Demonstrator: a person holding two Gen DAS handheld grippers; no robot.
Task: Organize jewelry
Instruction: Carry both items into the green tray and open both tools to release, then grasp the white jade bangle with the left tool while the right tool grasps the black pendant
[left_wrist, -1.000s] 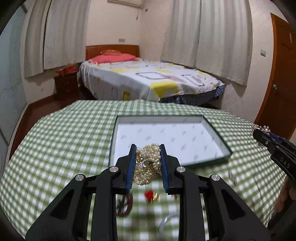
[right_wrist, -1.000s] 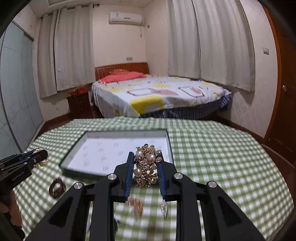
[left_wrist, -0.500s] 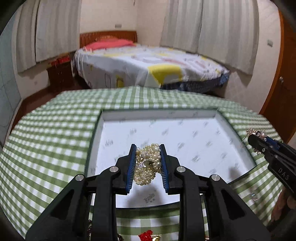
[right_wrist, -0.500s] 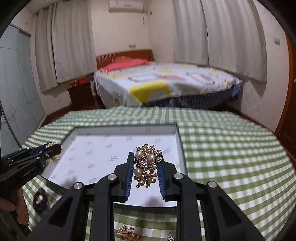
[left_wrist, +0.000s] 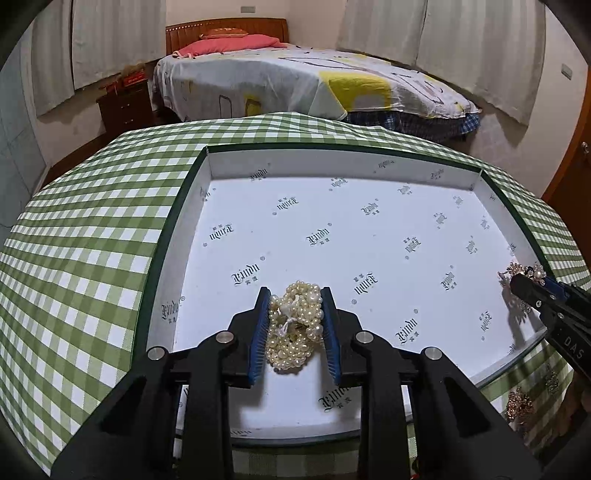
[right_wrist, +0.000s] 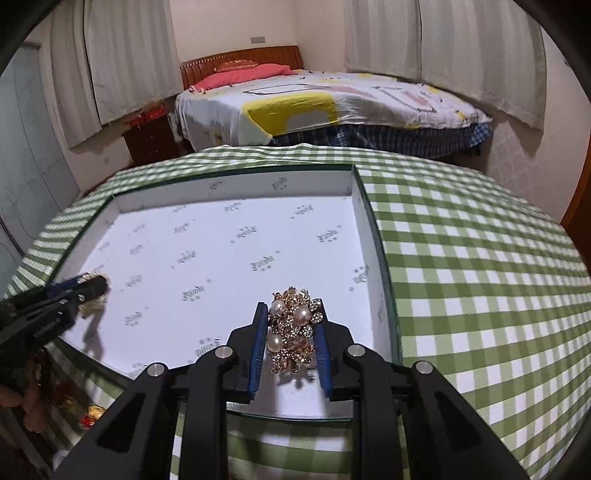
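Note:
A shallow green-rimmed box (left_wrist: 173, 236) with a white printed lining lies on the green checked table; it also shows in the right wrist view (right_wrist: 384, 266). My left gripper (left_wrist: 294, 295) is shut on a bunch of pearl strands (left_wrist: 293, 328), held over the box's near left part. My right gripper (right_wrist: 290, 308) is shut on a gold brooch with pearls (right_wrist: 293, 328), held over the box's near right corner. Each gripper shows at the edge of the other's view, the right gripper (left_wrist: 524, 282) and the left gripper (right_wrist: 96, 286).
More jewelry lies on the cloth in front of the box: gold pieces (left_wrist: 519, 402) at the right, red and gold pieces (right_wrist: 90, 415) at the left. Beyond the table stand a bed (left_wrist: 295, 81), a nightstand (left_wrist: 127, 103) and curtains.
Both grippers have moved forward from the near table, over the box's front rim, and lower over its white lining. Each still holds its jewelry.

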